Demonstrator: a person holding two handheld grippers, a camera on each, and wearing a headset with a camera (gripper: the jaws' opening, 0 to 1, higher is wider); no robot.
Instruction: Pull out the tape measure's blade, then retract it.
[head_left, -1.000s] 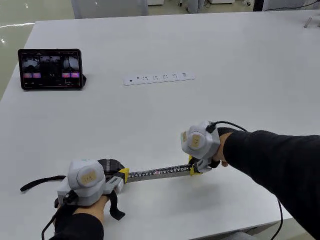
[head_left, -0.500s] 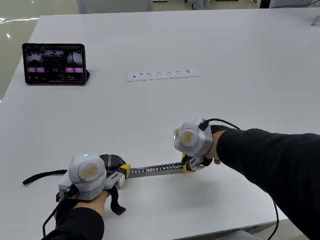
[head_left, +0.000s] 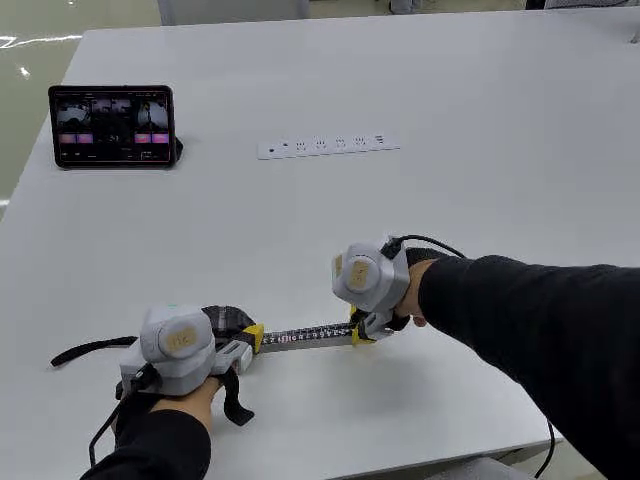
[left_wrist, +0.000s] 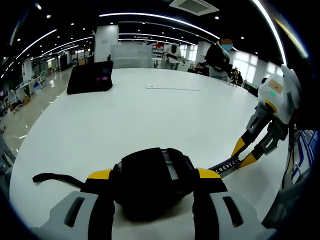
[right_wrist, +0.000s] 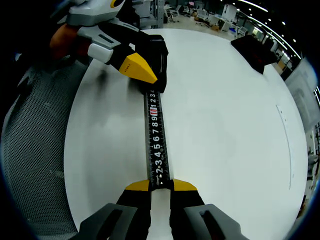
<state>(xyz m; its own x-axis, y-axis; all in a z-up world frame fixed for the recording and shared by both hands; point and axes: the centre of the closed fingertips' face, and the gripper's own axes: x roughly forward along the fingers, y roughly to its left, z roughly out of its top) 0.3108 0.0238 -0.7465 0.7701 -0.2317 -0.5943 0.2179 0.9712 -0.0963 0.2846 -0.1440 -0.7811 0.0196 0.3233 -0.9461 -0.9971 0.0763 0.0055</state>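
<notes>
I'm clamping the tape measure in my left gripper, nearer me than the power strip, and pinching its blade, likely springy and slippery, at the tip with my right gripper.

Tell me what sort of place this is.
Probably an open-plan lab or office: a large white workbench, a black tablet propped on it, a long white power strip, and ceiling light strips.

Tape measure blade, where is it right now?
In the head view the blade lies near the table's front edge, stretched between the case in the left gripper and the right gripper pinching its tip.
</notes>
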